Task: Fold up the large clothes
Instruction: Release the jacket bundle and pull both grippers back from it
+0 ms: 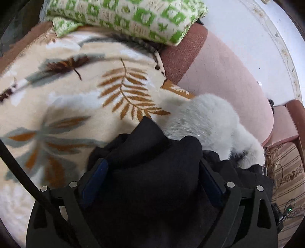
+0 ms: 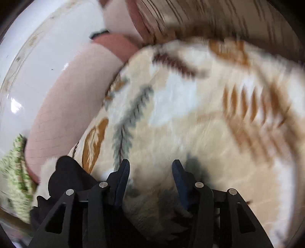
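Observation:
A black garment [image 1: 152, 167] with white fluffy trim [image 1: 207, 122] lies bunched on a cream leaf-patterned blanket [image 1: 76, 99]. My left gripper [image 1: 152, 166] is wide open, its blue-padded fingers [image 1: 95, 181] on either side of a mound of the black fabric. In the right wrist view, my right gripper [image 2: 150, 167] is open and empty over the blanket [image 2: 190, 124]; the black garment [image 2: 66, 175] and its white trim show at lower left, beside the left finger. The right view is motion-blurred.
A green-and-white patterned cushion [image 1: 133, 17] lies at the blanket's far end. A pink sofa backrest [image 1: 225, 80] and brown armrest [image 1: 183, 49] run alongside, under a white wall [image 1: 247, 28]. A striped cover with cables [image 1: 287, 190] is at right.

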Demonstrator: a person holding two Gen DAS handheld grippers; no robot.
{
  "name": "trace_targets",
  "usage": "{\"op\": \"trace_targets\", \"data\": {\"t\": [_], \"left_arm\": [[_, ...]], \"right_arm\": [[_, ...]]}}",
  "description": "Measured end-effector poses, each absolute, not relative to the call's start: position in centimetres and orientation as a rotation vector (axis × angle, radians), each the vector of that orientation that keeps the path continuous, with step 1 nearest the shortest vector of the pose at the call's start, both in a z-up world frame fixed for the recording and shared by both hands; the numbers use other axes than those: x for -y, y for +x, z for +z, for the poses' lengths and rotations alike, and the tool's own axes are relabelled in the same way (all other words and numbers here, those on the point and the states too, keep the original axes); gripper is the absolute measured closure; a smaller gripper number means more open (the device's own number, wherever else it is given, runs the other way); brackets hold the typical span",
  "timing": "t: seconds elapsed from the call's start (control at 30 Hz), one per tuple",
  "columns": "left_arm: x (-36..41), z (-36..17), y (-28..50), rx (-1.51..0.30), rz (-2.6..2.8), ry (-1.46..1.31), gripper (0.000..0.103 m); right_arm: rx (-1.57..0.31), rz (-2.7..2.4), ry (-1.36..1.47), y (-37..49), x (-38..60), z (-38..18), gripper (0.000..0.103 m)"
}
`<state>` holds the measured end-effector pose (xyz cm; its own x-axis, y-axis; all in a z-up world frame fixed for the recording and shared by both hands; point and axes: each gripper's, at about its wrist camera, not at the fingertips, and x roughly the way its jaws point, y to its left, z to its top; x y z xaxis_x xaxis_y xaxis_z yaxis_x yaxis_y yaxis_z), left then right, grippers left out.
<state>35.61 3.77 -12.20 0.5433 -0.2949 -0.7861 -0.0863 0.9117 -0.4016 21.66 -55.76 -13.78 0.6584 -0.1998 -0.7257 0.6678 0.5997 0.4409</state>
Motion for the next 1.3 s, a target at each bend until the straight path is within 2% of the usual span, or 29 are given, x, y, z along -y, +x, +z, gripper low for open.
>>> {"op": "trace_targets", "data": {"t": [0.13,0.27,0.43,0.57,0.9,1.13,1.3], "left_arm": [[-5.3,-8.2,31.1,-0.901,-0.014,-0.332,0.01],[-6.1,-3.5,23.6,-0.687,0.125,-0.157,0.01],[-6.8,0.4,14.6,-0.504,0.191,-0.108,0.008],[-7.0,2.2,8.1,-0.411,0.242,-0.068,0.006],[-6.2,2.4,-1.1,-0.362,0.279,-0.057,0.006],[-3.5,0.8,-4.7,-0.409,0.096,-0.028,0.006],[-0.6,-1.6,-6.2,-0.519,-0.055,-0.013,0.006]], "right_arm": [[-0.625,-0.509,0.649,21.0,52.9,-9.7,0.05],[-0.561,-0.454,0.554,19.0,48.1,-6.1,0.038],[-0.472,-0.392,0.523,16.2,42.5,-2.7,0.02],[-0.474,-0.326,0.459,12.6,37.0,-1.9,0.015],[-0.611,-0.23,0.37,4.8,29.7,-5.2,0.014],[-0.619,-0.229,0.313,0.4,27.7,-5.7,0.014],[-0.637,-0.27,0.272,-2.1,27.2,-6.9,0.014]]}}
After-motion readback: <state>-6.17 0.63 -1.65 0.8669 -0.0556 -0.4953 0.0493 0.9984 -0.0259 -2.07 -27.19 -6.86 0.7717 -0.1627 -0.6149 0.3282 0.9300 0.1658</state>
